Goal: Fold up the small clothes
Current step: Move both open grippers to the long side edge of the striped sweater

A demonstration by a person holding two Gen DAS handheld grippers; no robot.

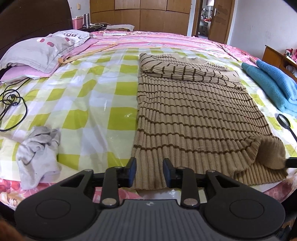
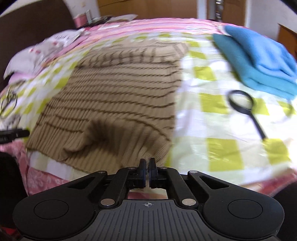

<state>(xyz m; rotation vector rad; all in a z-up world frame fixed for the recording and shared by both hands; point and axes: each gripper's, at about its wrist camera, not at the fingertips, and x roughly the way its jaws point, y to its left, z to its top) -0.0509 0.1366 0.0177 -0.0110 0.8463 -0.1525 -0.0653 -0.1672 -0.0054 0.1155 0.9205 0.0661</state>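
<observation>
Bed (image 1: pixel 104 89): sweater (image 1: pixel 194 115) centre; socks (image 1: pixel 37 153) left (near edge); pillows (image 1: pixel 42 50) far left; folded knit (image 1: pixel 269 83) right; seemingly a magnifier (image 2: pixel 245 109) before it.

bedroom clutter lying around the checked bed cover

a grey pillow (image 1: pixel 40 50) is resting at the head of the bed on a pink one, a black cable (image 1: pixel 13 103) is coiling near it, a magnifying glass (image 2: pixel 245 111) is lying on the green-checked sheet (image 1: pixel 83 96), and a metal flask (image 1: pixel 86 19) is standing before the wooden wardrobe (image 1: pixel 139 14).
</observation>
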